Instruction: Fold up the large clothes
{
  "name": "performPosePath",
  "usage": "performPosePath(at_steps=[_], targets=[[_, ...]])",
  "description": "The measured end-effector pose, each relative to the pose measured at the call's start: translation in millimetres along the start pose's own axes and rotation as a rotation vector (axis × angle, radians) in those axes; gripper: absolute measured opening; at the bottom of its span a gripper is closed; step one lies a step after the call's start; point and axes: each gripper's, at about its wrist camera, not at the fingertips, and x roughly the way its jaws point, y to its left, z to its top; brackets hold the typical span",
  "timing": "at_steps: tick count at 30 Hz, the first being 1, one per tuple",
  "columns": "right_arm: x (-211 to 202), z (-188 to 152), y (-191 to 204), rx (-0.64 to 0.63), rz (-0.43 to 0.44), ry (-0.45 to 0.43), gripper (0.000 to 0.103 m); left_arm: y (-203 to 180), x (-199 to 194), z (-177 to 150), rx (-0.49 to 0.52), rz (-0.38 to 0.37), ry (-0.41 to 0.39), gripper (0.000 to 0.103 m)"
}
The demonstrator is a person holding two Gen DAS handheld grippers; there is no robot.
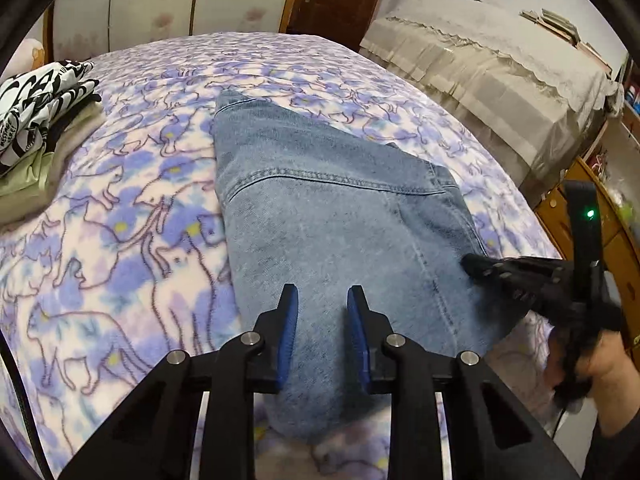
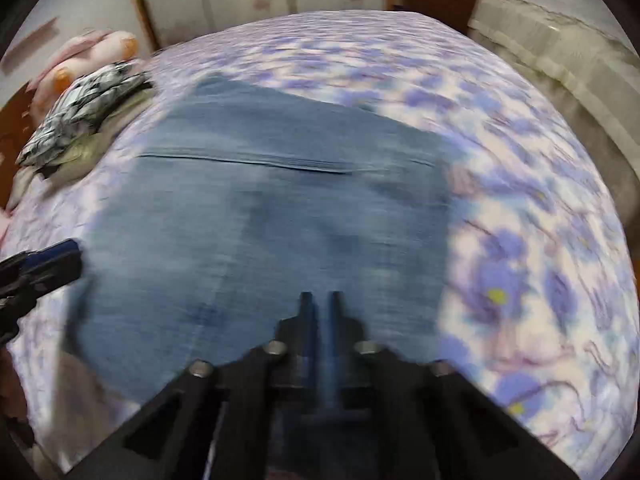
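Folded blue jeans (image 1: 320,220) lie flat on the bed, a seam running across them; the right wrist view shows the jeans (image 2: 260,220) blurred. My left gripper (image 1: 322,304) hovers over their near end, blue pads apart, only flat denim showing in the gap. My right gripper (image 2: 320,304) is shut over the near part of the denim, and nothing shows between its fingers. From the left wrist view the right gripper (image 1: 476,266) reaches in at the jeans' right edge, held by a hand (image 1: 600,368). The left gripper (image 2: 68,254) pokes in by their left edge.
A purple cat-print bedspread (image 1: 120,240) covers the bed. A stack of folded clothes (image 1: 40,120) sits at the far left, with a plush toy (image 2: 92,52) behind it. Cloth-covered furniture (image 1: 500,80) and a wooden dresser (image 1: 600,240) line the right side.
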Motion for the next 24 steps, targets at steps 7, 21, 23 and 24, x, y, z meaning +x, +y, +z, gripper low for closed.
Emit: performPosePath(at_steps=[7,21,23,24], targets=[[-13.9,-7.6,-11.0,0.016,0.028,-0.012,0.000,10.2,1.5,-2.0,-0.027,0.009,0.014,0.024],[-31.5,-12.1,-2.5,0.068,0.034,0.034,0.002,8.7,-14.3,-3.2,-0.079,0.061,0.071,0.045],[-39.6,-14.4,-0.9,0.080,0.054,0.045,0.002,3.2,-24.9,-4.0,-0.068,0.079,0.060,0.061],[-43.7,-15.4,-0.2,0.082,0.059,0.050,0.002,1.5,-29.4,-4.1,-0.065,0.083,0.054,0.064]])
